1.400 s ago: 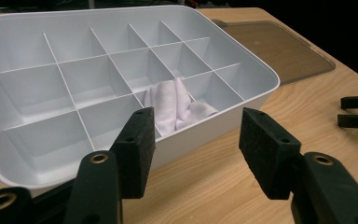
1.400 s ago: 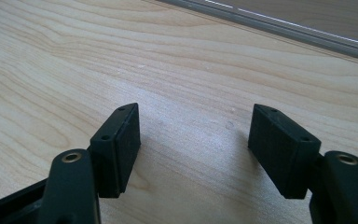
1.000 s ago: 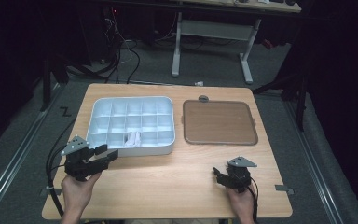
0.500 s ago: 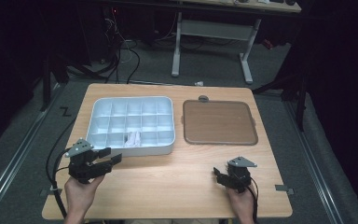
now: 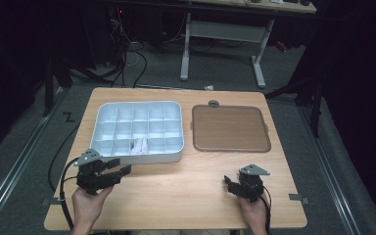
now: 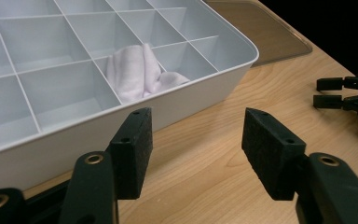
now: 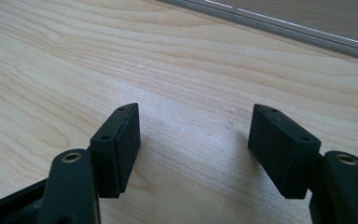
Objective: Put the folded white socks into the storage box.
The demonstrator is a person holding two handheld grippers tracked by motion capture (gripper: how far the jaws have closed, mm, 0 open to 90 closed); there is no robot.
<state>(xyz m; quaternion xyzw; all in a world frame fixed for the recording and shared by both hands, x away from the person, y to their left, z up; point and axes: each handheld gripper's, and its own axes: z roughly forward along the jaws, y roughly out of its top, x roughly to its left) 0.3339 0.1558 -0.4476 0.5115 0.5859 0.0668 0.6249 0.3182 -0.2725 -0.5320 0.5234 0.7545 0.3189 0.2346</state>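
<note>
A white compartment tray point(image 5: 142, 157) stands at the table's left, and a crumpled white cloth point(image 5: 139, 145) lies in one of its front cells. My left gripper point(image 5: 121, 169) hovers just in front of the tray's near wall point(image 6: 191, 95), pointing right. Its jaws are open and have just been opening wider, with nothing between them point(image 6: 196, 140). The cloth point(image 6: 135, 72) sits beyond them inside the tray. My right gripper point(image 5: 229, 183) rests low near the front right of the table, open point(image 7: 196, 144) over bare wood. It also shows far off as the right gripper point(image 6: 340, 91) in the left gripper view.
A brown flat lid point(image 5: 230, 128) lies right of the tray, with a small grey knob point(image 5: 214, 103) behind it. Bare wood point(image 5: 176, 186) stretches between the two grippers. Cables and a table frame stand on the dark floor beyond.
My left gripper has drawn back a little from the tray toward the front edge, and its jaws stand wider. The right gripper has kept still.
</note>
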